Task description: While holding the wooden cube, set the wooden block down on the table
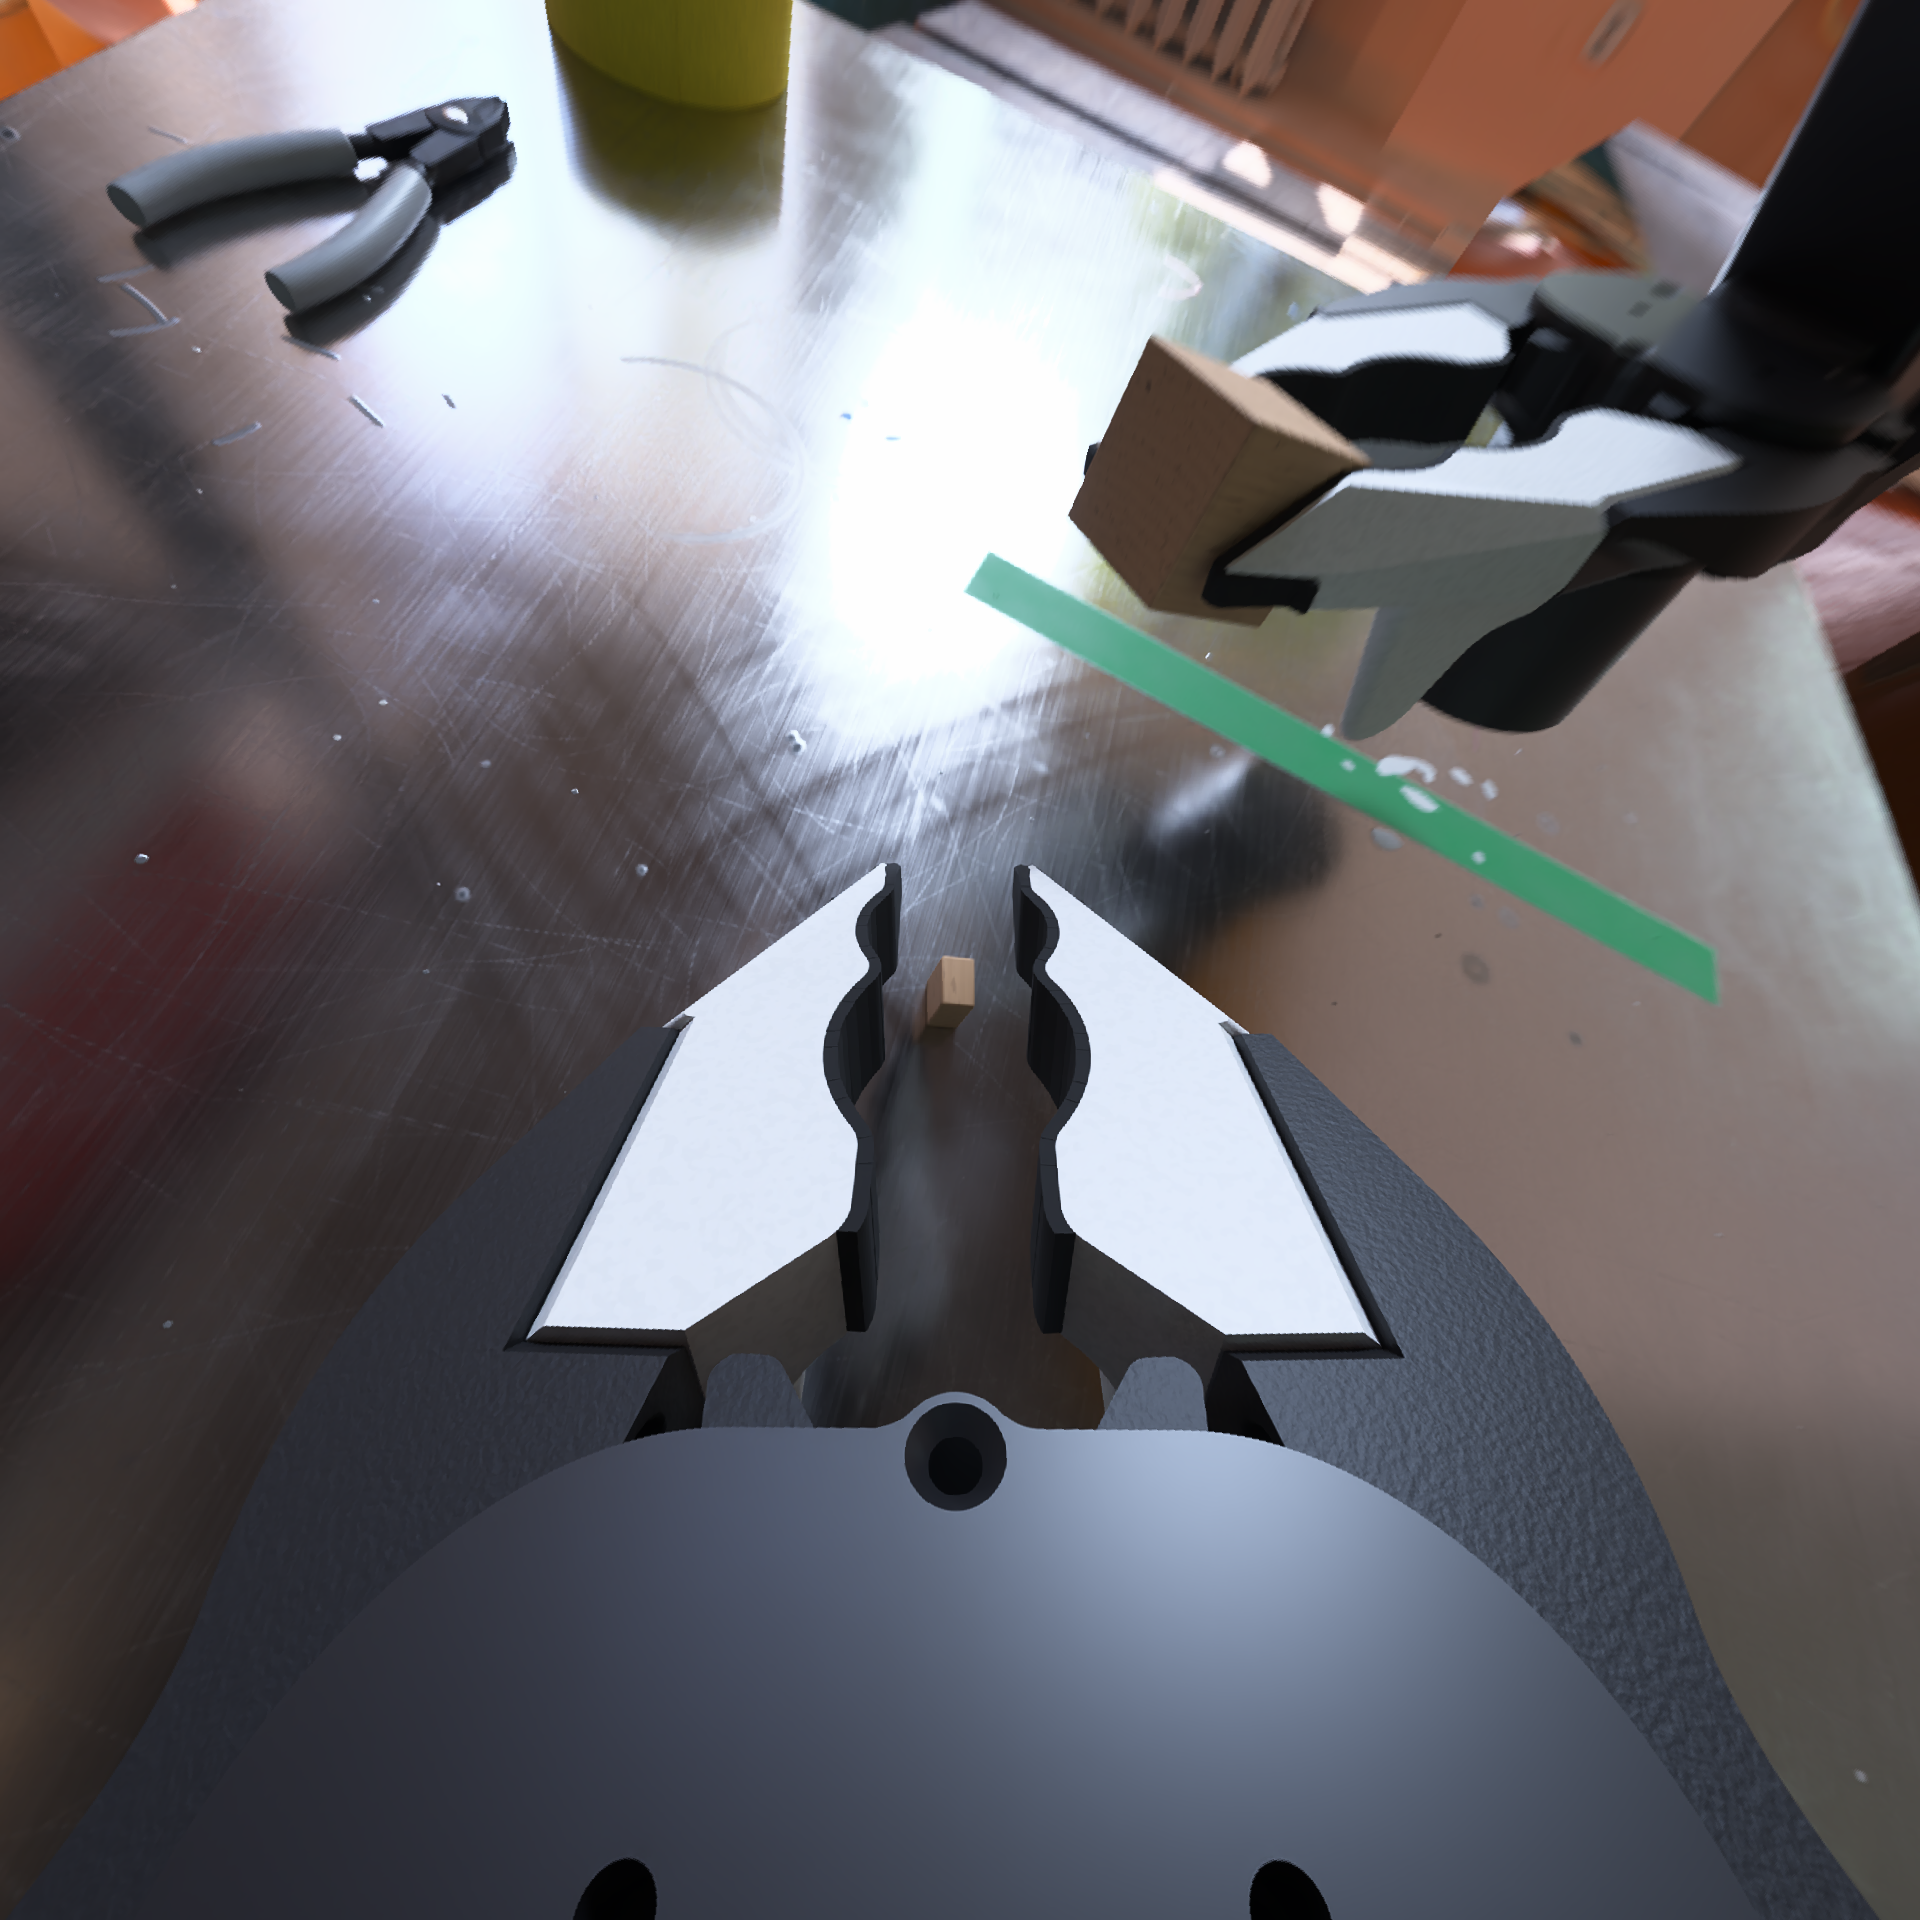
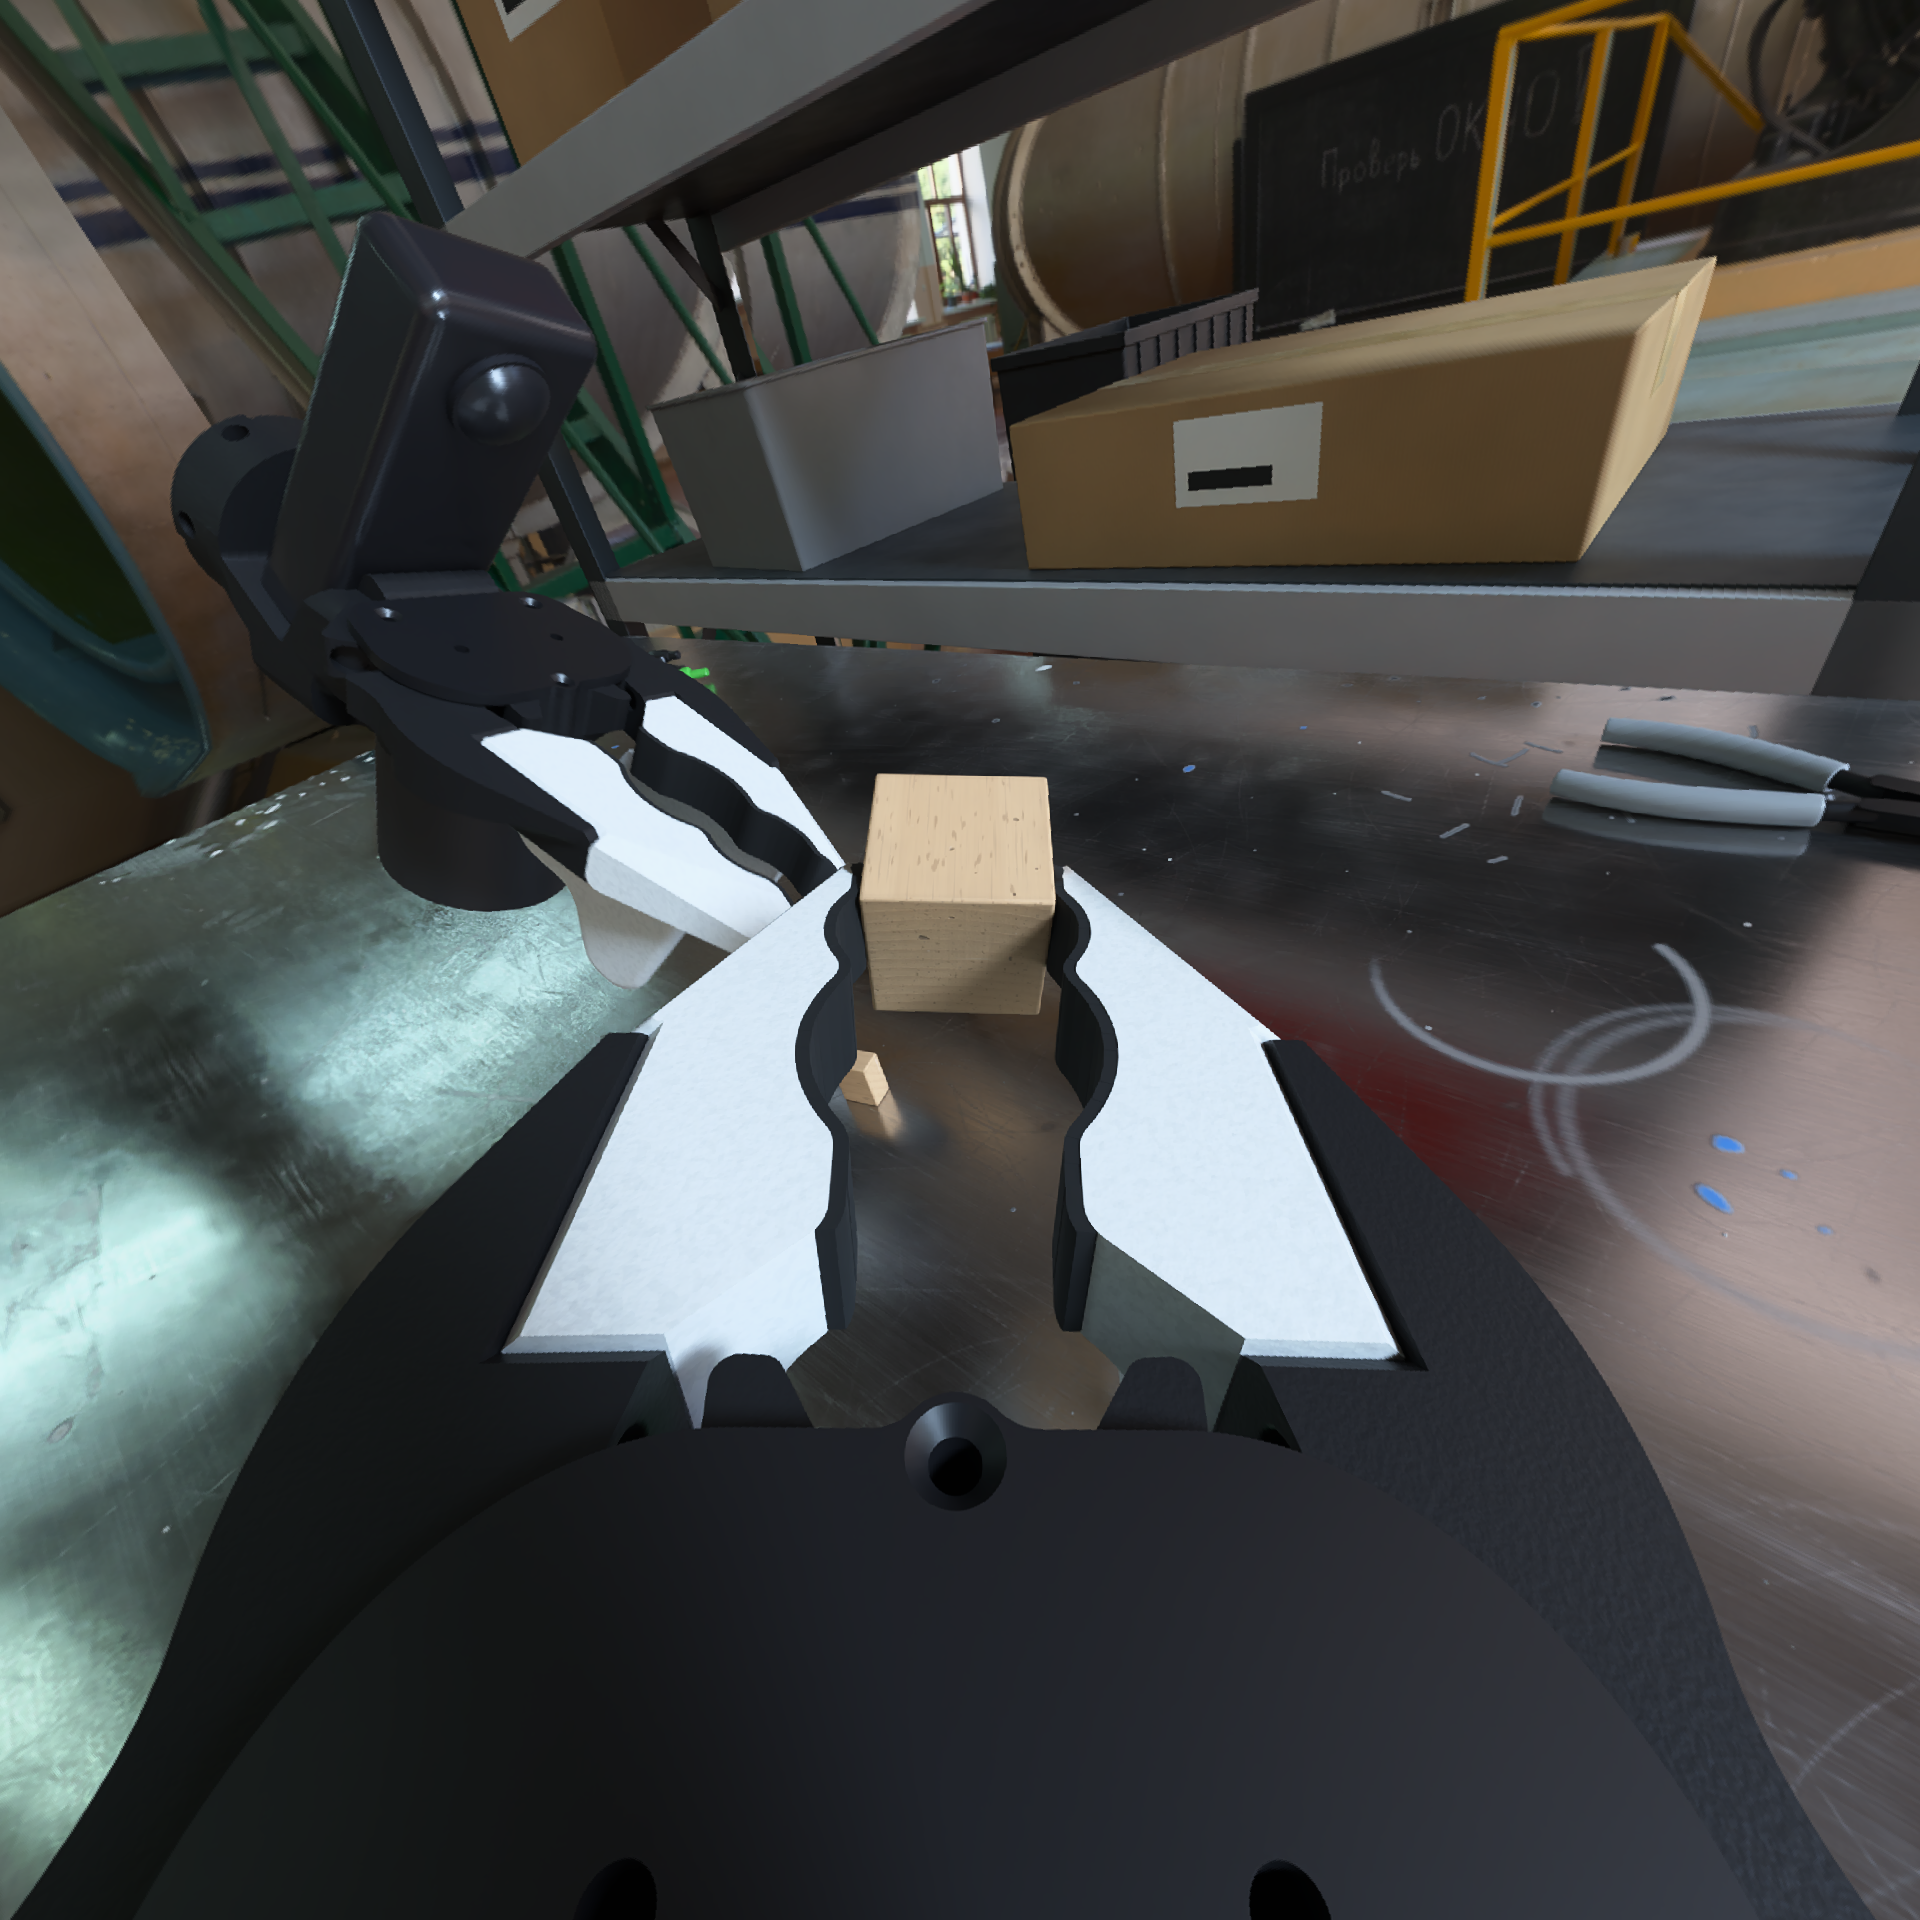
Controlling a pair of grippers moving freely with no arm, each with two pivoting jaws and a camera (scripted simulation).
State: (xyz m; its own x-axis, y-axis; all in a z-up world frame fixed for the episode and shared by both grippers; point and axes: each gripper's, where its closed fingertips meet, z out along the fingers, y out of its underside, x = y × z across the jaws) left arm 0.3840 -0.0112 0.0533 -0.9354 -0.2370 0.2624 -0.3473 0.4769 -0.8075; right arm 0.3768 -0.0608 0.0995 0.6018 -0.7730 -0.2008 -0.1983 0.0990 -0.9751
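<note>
My right gripper (image 2: pixel 956 883) is shut on a large light wooden cube (image 2: pixel 956 904) and holds it above the metal table (image 2: pixel 1455 1403). In the left wrist view the cube (image 1: pixel 1174 468) and the right gripper (image 1: pixel 1236 478) hang at the upper right. My left gripper (image 1: pixel 956 883) is open and empty above the table (image 1: pixel 416 727). A small wooden block (image 1: pixel 951 992) lies on the table, seen through the gap between the left gripper's fingers. It also shows in the right wrist view (image 2: pixel 864 1081), below the cube. The left gripper (image 2: pixel 790 888) hovers just left of the cube.
Grey-handled pliers (image 1: pixel 312 197) lie at the far left, also seen far right in the right wrist view (image 2: pixel 1714 790). A yellow cylinder (image 1: pixel 665 52) stands at the back. A green strip (image 1: pixel 1351 779) lies under the right gripper. A shelf behind the table holds a cardboard box (image 2: pixel 1351 447) and a grey bin (image 2: pixel 831 447).
</note>
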